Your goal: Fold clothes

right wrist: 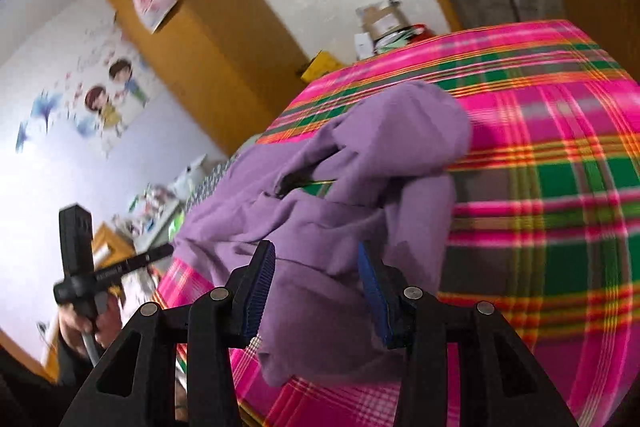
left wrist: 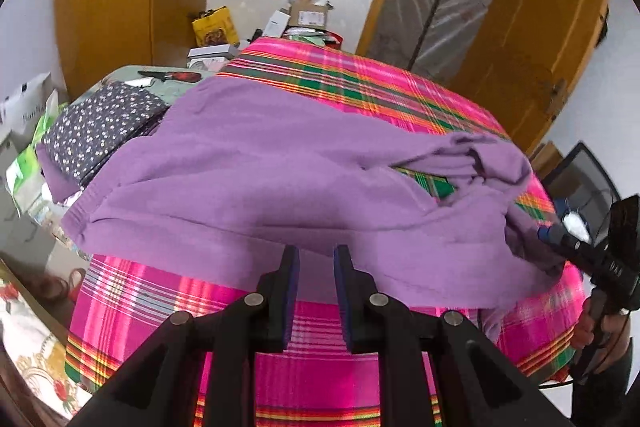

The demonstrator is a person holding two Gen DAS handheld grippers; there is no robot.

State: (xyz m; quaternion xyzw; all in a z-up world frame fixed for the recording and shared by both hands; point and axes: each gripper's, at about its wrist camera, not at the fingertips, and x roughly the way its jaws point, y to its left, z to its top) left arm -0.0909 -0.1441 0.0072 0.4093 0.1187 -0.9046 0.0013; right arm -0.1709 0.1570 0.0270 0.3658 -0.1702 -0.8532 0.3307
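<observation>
Purple garment [left wrist: 248, 163] spread on plaid tabletop [left wrist: 360, 79], one end bunched. Left claw [left wrist: 316, 291] at garment's near edge, narrow gap, gripping nothing. Right claw [right wrist: 316, 287] wide over bunched end, nothing pinched.

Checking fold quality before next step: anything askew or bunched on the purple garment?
Yes. The purple knit garment lies fairly flat across the pink plaid cloth, but its end toward the right gripper is bunched into a crumpled heap with plaid showing through a gap. Both grippers are open, holding nothing.
</observation>
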